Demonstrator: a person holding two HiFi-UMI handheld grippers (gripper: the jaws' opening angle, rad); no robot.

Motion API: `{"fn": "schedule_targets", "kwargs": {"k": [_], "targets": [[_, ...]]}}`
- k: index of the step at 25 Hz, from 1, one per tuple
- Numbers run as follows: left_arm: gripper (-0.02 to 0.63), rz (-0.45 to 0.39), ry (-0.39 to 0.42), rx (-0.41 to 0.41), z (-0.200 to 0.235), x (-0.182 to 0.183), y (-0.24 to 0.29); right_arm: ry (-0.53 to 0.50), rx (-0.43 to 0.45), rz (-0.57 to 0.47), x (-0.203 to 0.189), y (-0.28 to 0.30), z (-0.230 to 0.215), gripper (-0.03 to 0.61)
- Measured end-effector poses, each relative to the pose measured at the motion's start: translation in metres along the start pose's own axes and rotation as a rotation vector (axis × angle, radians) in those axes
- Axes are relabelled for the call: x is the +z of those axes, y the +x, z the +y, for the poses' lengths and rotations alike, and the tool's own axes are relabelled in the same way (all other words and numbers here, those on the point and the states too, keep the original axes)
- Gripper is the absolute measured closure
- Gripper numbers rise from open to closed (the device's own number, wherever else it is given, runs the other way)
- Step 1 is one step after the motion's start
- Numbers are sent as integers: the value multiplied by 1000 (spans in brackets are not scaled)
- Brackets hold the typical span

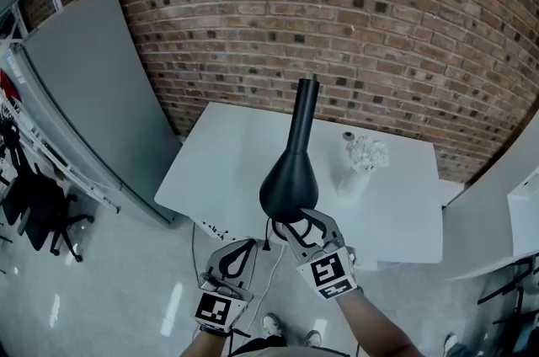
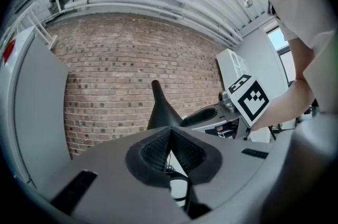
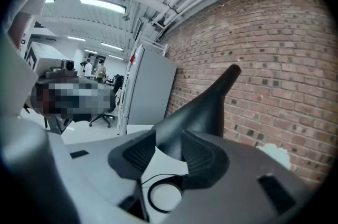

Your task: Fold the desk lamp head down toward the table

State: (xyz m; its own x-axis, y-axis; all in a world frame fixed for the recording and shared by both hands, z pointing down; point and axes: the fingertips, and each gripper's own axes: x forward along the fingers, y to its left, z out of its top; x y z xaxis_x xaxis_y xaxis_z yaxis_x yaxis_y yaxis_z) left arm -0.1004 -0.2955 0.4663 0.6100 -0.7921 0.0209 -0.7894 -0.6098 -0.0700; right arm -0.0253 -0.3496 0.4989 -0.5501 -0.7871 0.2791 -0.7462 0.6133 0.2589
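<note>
- Head view: black lamp head (image 1: 289, 183) in the middle of the frame, wide end low, thin neck pointing up toward the brick wall (image 1: 337, 10). White bench (image 1: 227, 170) under it. Right claw (image 1: 301, 222) just below the middle, closed on the wide end of the lamp head. Left claw (image 1: 244, 250) lower and to the left, near the lamp but not touching. White flowers (image 1: 366, 151) on the bench, right of the middle. Grey panel (image 1: 93, 86) at the left.
- Left gripper view: left claw (image 2: 170, 139) at the lower middle, pads pressed together with nothing between. Lamp head (image 2: 160, 112) just behind, above the pads. Right claw (image 2: 198, 117) right of the middle, reaching to the lamp head.
- Right gripper view: right claw (image 3: 168, 151) at the lower middle, one pad on each side of the lamp head (image 3: 203, 106), pinching its wide end. Neck slanting to the upper right, in front of the brick wall (image 3: 285, 48). White flowers (image 3: 275, 154) at the lower right. Grey panel (image 3: 150, 91) left of the middle.
</note>
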Motion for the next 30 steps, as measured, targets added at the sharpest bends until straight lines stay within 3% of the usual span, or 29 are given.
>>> {"fn": "schedule_targets", "kwargs": {"k": [21,30], "targets": [[606,10,-9,-15,5,-8,-6,42,-78,30,-19,20,-13,416],[606,-17,10,-19,-8,-1,-8,67,-120,-50,-7,3,-17,421]]}}
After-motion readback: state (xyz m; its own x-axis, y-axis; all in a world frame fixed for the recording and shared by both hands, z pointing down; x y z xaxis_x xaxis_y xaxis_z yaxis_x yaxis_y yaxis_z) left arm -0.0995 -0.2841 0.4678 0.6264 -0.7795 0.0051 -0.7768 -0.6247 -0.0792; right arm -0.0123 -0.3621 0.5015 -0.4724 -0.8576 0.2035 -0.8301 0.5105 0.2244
